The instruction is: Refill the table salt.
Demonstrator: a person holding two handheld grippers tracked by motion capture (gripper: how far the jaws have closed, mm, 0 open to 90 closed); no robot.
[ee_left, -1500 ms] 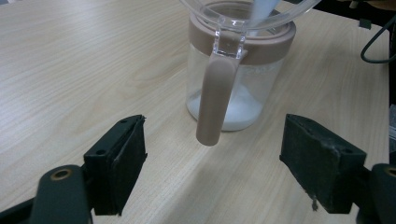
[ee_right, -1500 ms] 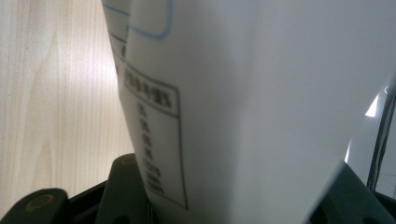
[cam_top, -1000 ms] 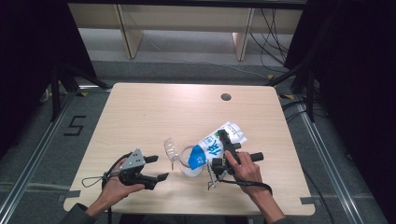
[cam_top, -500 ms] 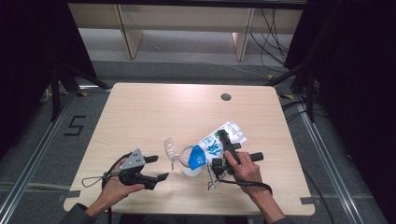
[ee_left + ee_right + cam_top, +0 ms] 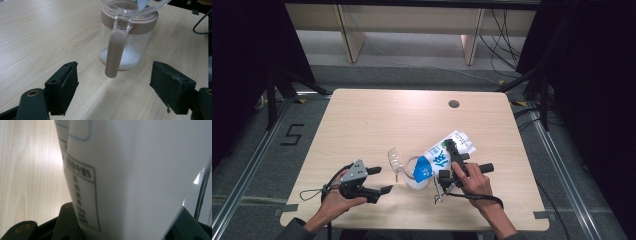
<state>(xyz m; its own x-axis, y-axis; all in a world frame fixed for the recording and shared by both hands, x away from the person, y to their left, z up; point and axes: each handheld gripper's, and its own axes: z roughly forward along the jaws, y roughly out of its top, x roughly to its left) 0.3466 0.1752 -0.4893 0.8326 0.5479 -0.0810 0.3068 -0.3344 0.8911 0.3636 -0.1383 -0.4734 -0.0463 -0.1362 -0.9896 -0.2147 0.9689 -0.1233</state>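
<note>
Nearest the person, the left gripper (image 5: 379, 182) rests low on the wooden table (image 5: 377, 120) with its jaws spread wide and nothing between them; in the left gripper view its two black pads (image 5: 63, 86) frame the clear jar (image 5: 126, 41) from a little way off, touching neither the jar nor its brown handle (image 5: 114, 53); just beyond, the jar (image 5: 414, 175) stands upright near the front middle of the table, with a brown collar at its rim, a clear hinged lid (image 5: 395, 159) flipped open to its left and a shallow layer of white powder (image 5: 125, 58) at the bottom; the right gripper (image 5: 451, 155) is clamped on a white and blue bag (image 5: 442, 157), jaws half closed around its body, and holds it tilted so the blue spout end hangs over the jar's mouth; in the right gripper view the bag's printed white panel (image 5: 125, 170) sits tight between the jaws; farther back the tabletop is bare apart from a small round hole (image 5: 454, 104); the step in hand looks like pouring powder from bag into jar, with the jar far from full; the next move probably calls for a steeper tilt or a light shake while keeping the spout centred, and perhaps the left gripper steadying the handle, since a nudge could tip the jar.
</note>
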